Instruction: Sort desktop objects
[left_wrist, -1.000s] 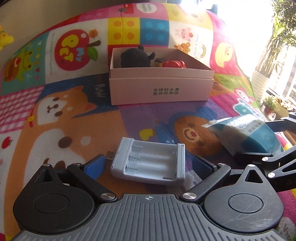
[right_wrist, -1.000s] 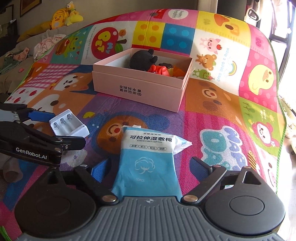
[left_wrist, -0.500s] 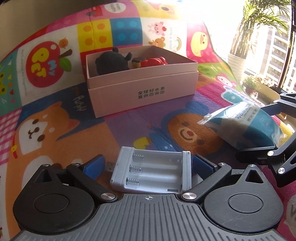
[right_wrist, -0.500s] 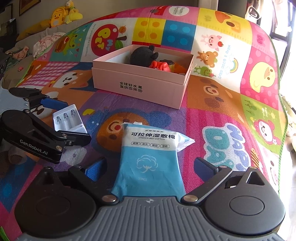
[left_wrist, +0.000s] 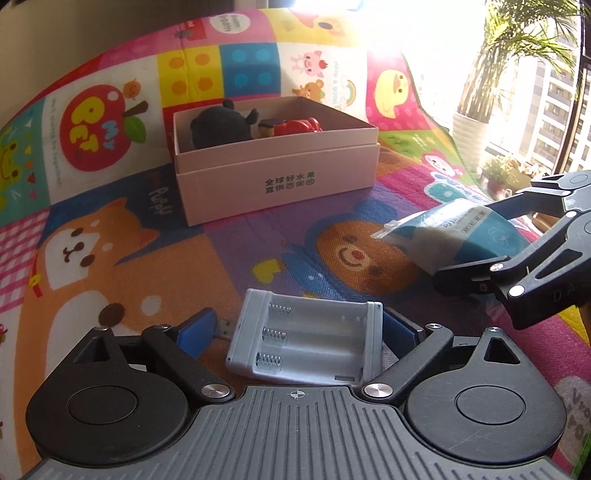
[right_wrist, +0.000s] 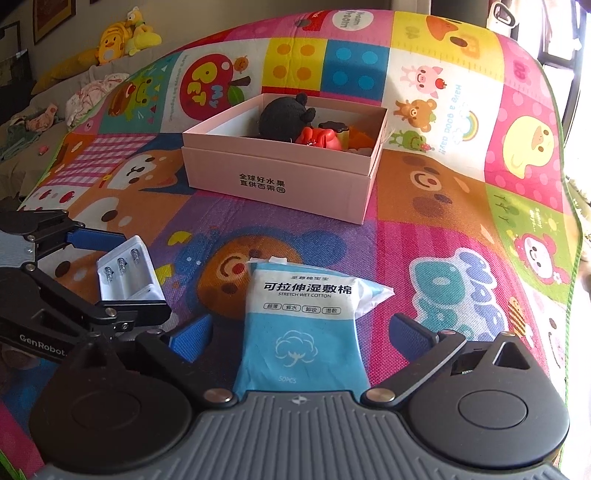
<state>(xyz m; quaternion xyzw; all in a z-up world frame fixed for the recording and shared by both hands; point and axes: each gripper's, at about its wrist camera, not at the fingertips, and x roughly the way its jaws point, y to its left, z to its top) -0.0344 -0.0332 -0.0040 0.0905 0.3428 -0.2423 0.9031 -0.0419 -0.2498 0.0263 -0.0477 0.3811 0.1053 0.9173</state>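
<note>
A pale grey plastic battery holder with three spring slots (left_wrist: 306, 341) lies between the blue-padded fingers of the left tool (left_wrist: 301, 326), flat on the colourful cartoon-print play mat (left_wrist: 110, 266). The left tool's jaws are closing around it; the right pad looks to be against the holder's side, while the left pad stands off from it, just beside a small metal plug at the holder's end, though the fisheye edge makes the contact hard to judge. No grip is made.

A blue and white soft plastic pack of stretch wet cotton (right_wrist: 303, 328) lies flat on the mat between the fingers of the right tool (right_wrist: 301, 332). Those jaws are closing too, with clear mat showing between each blue pad and the pack's sides, so the pack is not gripped.

The two tools sit side by side, each seen at the edge of the other's view, the holder to the left of the pack and apart from it.

Farther out on the mat stands an open pink cardboard box with dark printed characters on its front wall (right_wrist: 280, 177). Inside it are a black plush toy with round ears (right_wrist: 282, 118) and a red plastic toy (right_wrist: 317, 136) touching it.

Beyond the mat, yellow plush toys (right_wrist: 122, 33) rest on a ledge, and a potted palm in a white pot (left_wrist: 471, 129) stands by the bright window.
</note>
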